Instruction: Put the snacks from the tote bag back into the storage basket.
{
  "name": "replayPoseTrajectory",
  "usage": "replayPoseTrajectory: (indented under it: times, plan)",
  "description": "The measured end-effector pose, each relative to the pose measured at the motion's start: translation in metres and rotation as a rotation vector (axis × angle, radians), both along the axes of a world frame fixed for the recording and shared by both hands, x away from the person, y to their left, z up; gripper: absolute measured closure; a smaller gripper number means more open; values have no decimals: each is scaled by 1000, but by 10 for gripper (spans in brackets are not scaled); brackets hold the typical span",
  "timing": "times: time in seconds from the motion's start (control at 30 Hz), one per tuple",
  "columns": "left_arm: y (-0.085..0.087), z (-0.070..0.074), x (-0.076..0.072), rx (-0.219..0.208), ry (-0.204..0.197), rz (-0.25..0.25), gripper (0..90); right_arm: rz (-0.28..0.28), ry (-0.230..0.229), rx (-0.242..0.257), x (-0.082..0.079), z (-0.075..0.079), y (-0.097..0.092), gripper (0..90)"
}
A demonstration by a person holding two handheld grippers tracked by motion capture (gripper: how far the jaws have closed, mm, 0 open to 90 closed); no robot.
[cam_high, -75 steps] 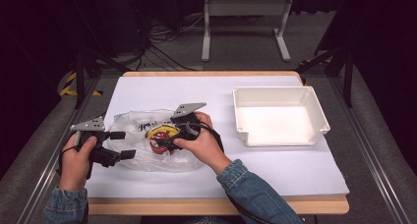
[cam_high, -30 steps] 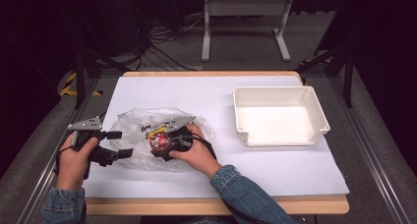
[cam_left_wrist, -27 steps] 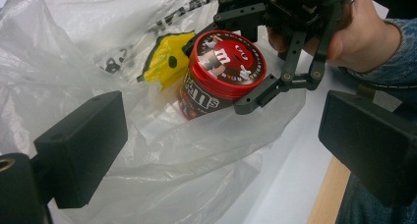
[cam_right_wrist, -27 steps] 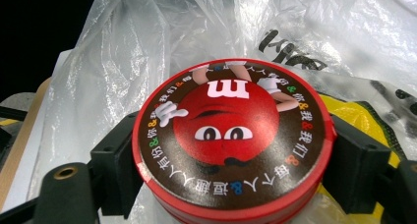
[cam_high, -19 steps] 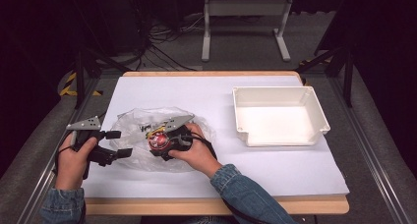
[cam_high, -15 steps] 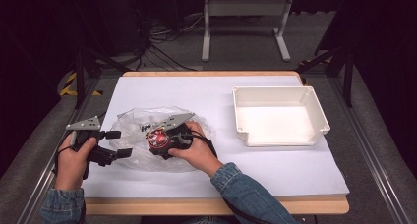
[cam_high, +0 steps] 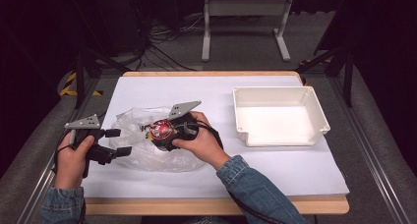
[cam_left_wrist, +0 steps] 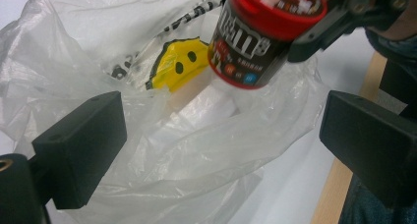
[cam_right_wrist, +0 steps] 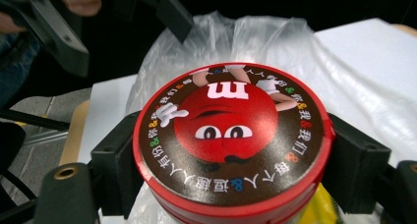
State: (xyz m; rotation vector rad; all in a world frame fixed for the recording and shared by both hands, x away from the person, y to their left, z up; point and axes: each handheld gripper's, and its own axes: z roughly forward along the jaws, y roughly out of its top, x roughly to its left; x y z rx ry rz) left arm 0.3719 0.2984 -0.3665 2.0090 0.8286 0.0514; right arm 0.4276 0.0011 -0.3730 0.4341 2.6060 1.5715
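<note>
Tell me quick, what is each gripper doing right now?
Left gripper: open, jaws either side of the plastic bag.
Right gripper: closed on the candy tub, holding it above the bag.

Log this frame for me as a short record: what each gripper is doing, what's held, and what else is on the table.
right gripper: shut on candy tub, held above the bag
candy tub: round, red lid with a cartoon face, dark body
left gripper: open, jaws either side of the bag's plastic; whether the pads touch it is unclear
bag: clear plastic, crumpled, yellow smiley print, lying on the white sheet
tray: white, empty, right of the bag
</note>
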Motion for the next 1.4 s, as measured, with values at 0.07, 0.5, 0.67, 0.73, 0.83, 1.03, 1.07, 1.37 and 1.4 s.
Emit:
replayPoseTrajectory:
  times: [0.07, 0.5, 0.67, 0.73, 0.83, 1.03, 1.07, 1.37, 1.4]
  plan:
    - [0, 0, 1, 3, -4, 0, 48, 1, -4, 3, 0, 2, -1, 214]
    - [0, 0, 2, -3, 1, -3, 47, -13, -27, 30, 0, 38, -19, 214]
    - [1, 0, 3, -6, 0, 2, 47, -17, -34, 24, 3, 49, -30, 215]
    - [2, 0, 3, -5, 1, 4, 47, -14, -42, 22, 4, 54, -36, 214]
    - [3, -1, 3, -5, 2, 9, 47, -23, -50, 24, 6, 63, -46, 214]
    - [3, -1, 2, -5, 1, 11, 46, -38, -47, 14, 12, 75, -67, 214]
    - [4, -1, 2, -6, 2, 14, 46, -41, -48, 11, 12, 76, -70, 214]
    - [6, -2, 1, -10, 1, 24, 45, -100, -53, 2, 27, 86, -107, 215]
    - [7, -2, 1, -9, 1, 23, 45, -108, -54, 3, 29, 86, -111, 215]
